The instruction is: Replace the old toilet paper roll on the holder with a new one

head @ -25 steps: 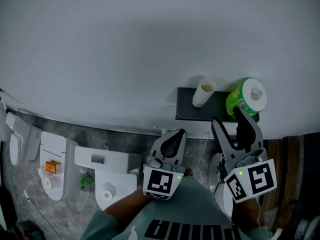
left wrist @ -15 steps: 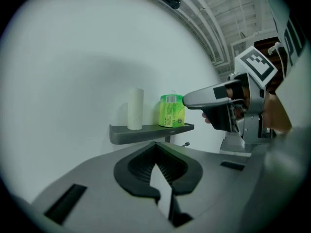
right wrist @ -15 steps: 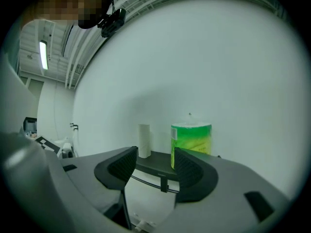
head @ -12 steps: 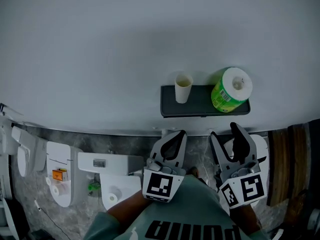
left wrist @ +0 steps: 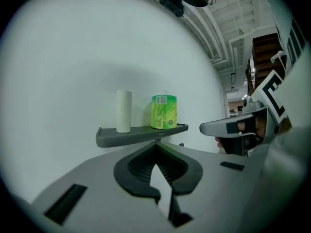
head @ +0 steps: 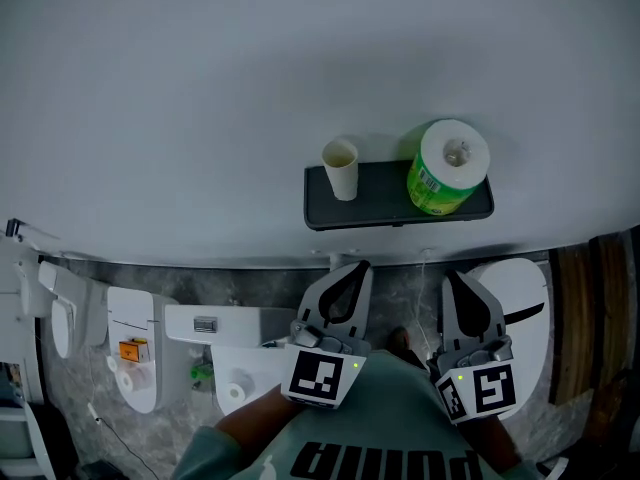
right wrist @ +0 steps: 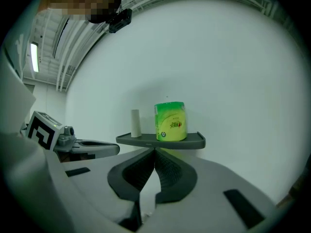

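A dark shelf [head: 380,210] is fixed to the pale wall. On it stand an empty cardboard tube [head: 341,168] at the left and a green-wrapped new toilet roll [head: 447,168] at the right, both upright. My left gripper [head: 358,266] hangs below the shelf, shut and empty. My right gripper [head: 452,276] sits below the roll and clear of it; its jaws have just been closing, with nothing between them. In the left gripper view the tube [left wrist: 124,110] and roll [left wrist: 164,111] stand above the shut tips [left wrist: 156,144]. In the right gripper view the roll [right wrist: 170,121] is straight ahead.
White toilet fixtures [head: 130,338] line the grey marbled floor at the lower left. A white rounded object [head: 515,298] and a wooden panel [head: 580,318] are at the lower right. The person's teal shirt [head: 390,418] fills the bottom edge.
My right gripper has drawn back and down from the green roll, and its open jaws have closed empty. The left gripper has shifted slightly. The roll and tube stay on the shelf.
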